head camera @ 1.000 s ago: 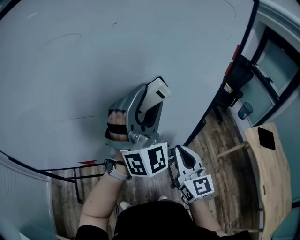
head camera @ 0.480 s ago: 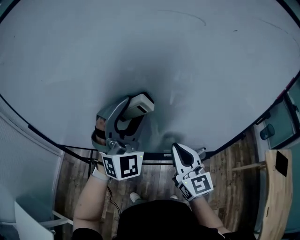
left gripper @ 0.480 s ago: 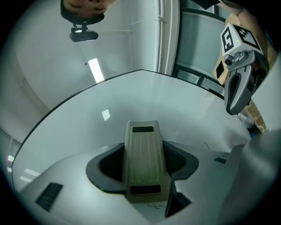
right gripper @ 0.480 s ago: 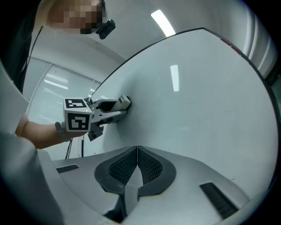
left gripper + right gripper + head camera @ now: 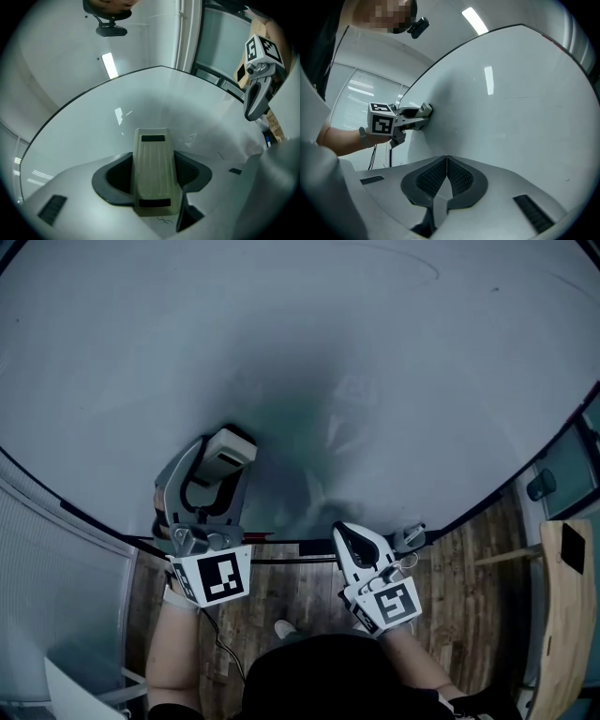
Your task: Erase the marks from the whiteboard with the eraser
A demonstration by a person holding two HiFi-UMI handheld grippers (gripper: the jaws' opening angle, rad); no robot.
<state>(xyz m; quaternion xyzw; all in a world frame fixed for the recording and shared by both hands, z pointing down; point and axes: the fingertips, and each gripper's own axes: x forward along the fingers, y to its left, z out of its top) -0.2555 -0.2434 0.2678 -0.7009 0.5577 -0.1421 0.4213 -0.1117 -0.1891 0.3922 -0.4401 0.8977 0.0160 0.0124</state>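
Note:
The whiteboard (image 5: 309, 352) fills most of the head view, with faint grey smudges (image 5: 345, 418) near its lower middle and a thin arc high up. My left gripper (image 5: 221, 461) is shut on the cream eraser (image 5: 231, 448), which presses against the board's lower left. In the left gripper view the eraser (image 5: 152, 171) lies lengthwise between the dark pads, against the whiteboard (image 5: 140, 108). My right gripper (image 5: 343, 534) hangs below the board's bottom edge, jaws shut with nothing in them. Its own view shows the pads (image 5: 433, 177) touching and the left gripper (image 5: 401, 119) at the whiteboard (image 5: 511, 103).
A wooden floor (image 5: 469, 568) lies under the board, with the board's dark frame rail (image 5: 291, 559) just below its edge. A light wooden chair (image 5: 565, 615) stands at the right. A cable (image 5: 220, 652) runs down by my left arm. Glass partitions stand at both sides.
My left gripper has carried the eraser leftward and down across the board. The head view has swung left. The right gripper has stayed shut near the board's bottom edge.

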